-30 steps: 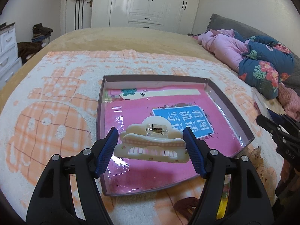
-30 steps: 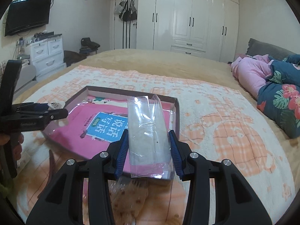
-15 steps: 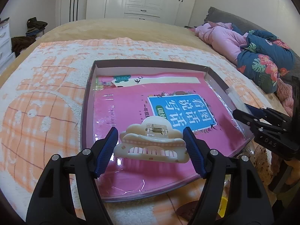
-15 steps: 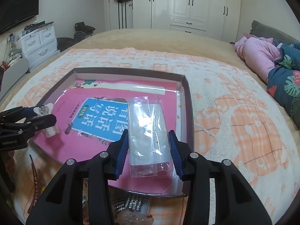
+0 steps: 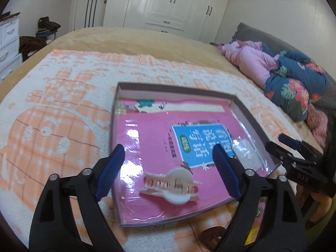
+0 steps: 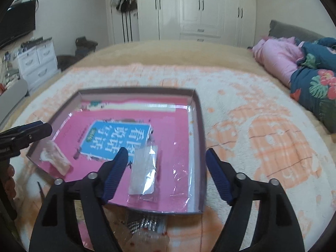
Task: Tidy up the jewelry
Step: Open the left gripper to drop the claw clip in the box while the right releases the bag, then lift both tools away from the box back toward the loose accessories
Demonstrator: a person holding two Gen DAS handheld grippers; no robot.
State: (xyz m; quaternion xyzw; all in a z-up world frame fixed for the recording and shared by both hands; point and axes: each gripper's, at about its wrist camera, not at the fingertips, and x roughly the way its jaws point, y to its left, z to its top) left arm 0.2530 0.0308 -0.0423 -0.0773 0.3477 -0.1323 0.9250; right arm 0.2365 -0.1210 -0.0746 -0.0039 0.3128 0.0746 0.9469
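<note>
Left gripper point(image 5: 168, 169) angled downward, jaws opening, right gripper point(image 6: 167, 173) likewise, nothing pressed between either's fingers

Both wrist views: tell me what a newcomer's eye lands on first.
The shallow tray on the orange-and-white blanket, lined with a bright pink book cover. A cream hair claw lies near its front left, between the opening jaws of the left gripper. A clear plastic bag lies front right, between the right gripper, whose jaws are opening too.

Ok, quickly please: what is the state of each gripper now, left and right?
Left gripper: jaws opening, holding nothing; the cream hair clip lies free in the tray.
Right gripper: jaws opening, holding nothing; the clear plastic bag lies in the tray.
</note>
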